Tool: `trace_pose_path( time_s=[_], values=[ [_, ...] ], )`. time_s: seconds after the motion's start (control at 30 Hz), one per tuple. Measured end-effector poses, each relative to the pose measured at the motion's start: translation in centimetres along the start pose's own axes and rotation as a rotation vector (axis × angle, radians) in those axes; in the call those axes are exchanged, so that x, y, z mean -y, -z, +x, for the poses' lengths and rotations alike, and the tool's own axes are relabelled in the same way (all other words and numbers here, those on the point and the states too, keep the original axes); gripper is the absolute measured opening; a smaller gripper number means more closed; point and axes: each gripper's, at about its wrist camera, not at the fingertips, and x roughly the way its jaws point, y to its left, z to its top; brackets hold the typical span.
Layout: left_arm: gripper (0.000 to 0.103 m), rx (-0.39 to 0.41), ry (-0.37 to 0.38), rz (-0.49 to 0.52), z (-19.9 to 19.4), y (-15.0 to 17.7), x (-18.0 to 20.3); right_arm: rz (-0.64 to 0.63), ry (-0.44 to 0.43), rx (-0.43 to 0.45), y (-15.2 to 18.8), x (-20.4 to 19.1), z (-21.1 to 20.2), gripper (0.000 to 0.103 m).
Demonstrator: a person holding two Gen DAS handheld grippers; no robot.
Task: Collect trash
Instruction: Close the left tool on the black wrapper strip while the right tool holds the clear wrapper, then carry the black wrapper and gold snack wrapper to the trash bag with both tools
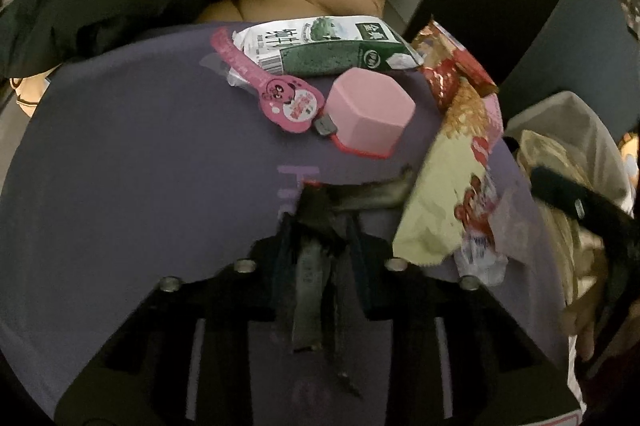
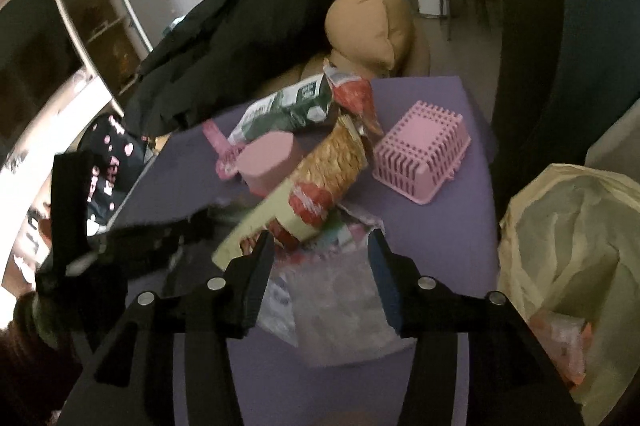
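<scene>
The right claw [image 2: 320,246] stands with its jaws wide apart over the near edge of the purple worktop [image 2: 448,209]. A crumpled clear wrapper [image 2: 332,298] lies directly between and beneath the jaws; the pads do not press on it, so nothing is gripped. Blur hides its outline, and its long axis cannot be told.

Just beyond the fingertips lies the yellow snack bag [image 2: 304,193], its long axis running away from the claw toward the far right. Past it lie the pink cup [image 2: 268,157] and the milk carton [image 2: 288,105]. The bin bag [image 2: 568,238] gapes to the right of the worktop, on this claw's side.

The left claw [image 1: 320,209] has its jaws drawn nearly together on a dark scrap [image 1: 352,193] at the worktop surface; a firm grip cannot be confirmed through the blur.

Judgement: the right claw is nearer both the clear wrapper and the bin bag, so a straight descent and closure appears the natural move.
</scene>
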Motion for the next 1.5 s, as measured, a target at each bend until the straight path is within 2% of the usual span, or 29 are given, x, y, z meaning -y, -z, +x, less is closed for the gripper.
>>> trace_pose_path(
  time_s=[0.07, 0.17, 0.33, 0.47, 0.57, 0.67, 0.87, 0.97, 1.1, 1.3, 1.5],
  values=[
    [0.022, 0.003, 0.003, -0.004, -0.7, 0.5, -0.4, 0.033, 0.015, 0.007, -0.7, -0.2, 1.0, 0.046],
    [0.022, 0.013, 0.011, -0.026, -1.9, 1.6, -1.0, 0.099, -0.010, 0.008, -2.0, -0.3, 2.7, 0.046],
    [0.022, 0.042, 0.015, -0.047, -3.8, 3.1, -1.4, 0.085, 0.055, -0.071, -3.2, -1.2, 6.3, 0.046],
    [0.021, 0.057, 0.017, -0.059, -4.8, 3.6, -1.5, 0.045, 0.050, -0.103, -2.6, -2.1, 6.4, 0.032],
    [0.021, 0.078, 0.015, -0.056, -5.6, 3.6, -1.4, 0.030, 0.018, -0.100, -2.1, -2.6, 4.8, 0.026],
    [0.022, 0.104, 0.012, -0.048, -6.7, 3.6, -0.9, -0.003, 0.004, -0.075, -1.6, -3.2, 2.3, 0.024],
    [0.022, 0.169, -0.007, -0.046, -9.0, 3.7, -0.3, -0.085, -0.046, 0.018, -0.4, -4.9, -4.0, 0.023],
    [0.022, 0.203, -0.024, -0.053, -10.7, 3.7, -0.1, -0.129, -0.098, 0.056, 0.2, -5.5, -6.6, 0.023],
    [0.021, 0.242, -0.031, -0.031, -12.7, 3.3, 1.0, -0.159, -0.108, 0.131, 0.6, -5.5, -9.9, 0.023],
    [0.022, 0.296, -0.020, 0.043, -14.4, 2.4, 4.3, -0.211, -0.042, 0.231, 0.6, -4.6, -14.1, 0.023],
    [0.022, 0.322, 0.037, 0.121, -14.3, 1.1, 8.7, -0.228, 0.035, 0.296, 1.2, -2.1, -17.1, 0.023]
  ],
)
